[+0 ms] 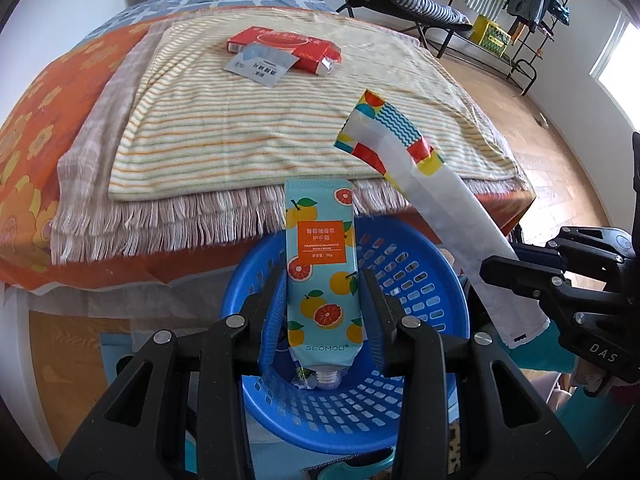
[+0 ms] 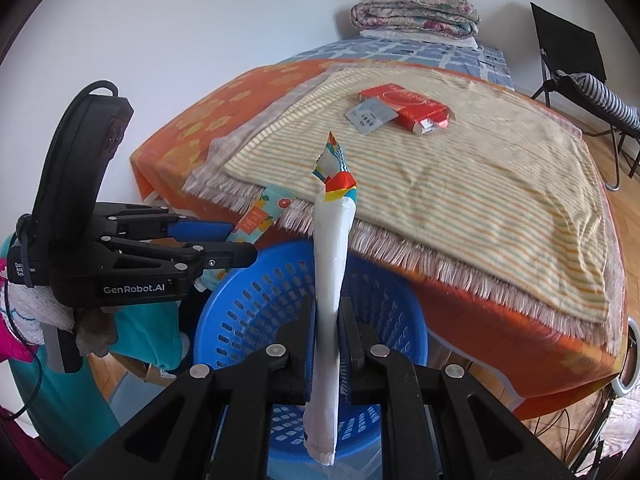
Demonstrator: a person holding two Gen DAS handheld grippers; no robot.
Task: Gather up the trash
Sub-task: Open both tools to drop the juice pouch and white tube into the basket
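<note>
Low centre, the left claw (image 1: 324, 280) pinches a soft fruit-printed hand-cream tube (image 1: 320, 264) over the perforated blue plastic basket (image 1: 424, 280); the right claw (image 2: 326, 332), nearly closed, clamps a long white paper wrapper (image 2: 330, 280).

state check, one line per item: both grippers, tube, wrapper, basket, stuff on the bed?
left gripper: shut on hand cream tube, above basket
right gripper: shut on white wrapper, upright
blue basket: upright, under both grippers
red box: on striped blanket, end flap open
grey sachet: flat, against red box
</note>
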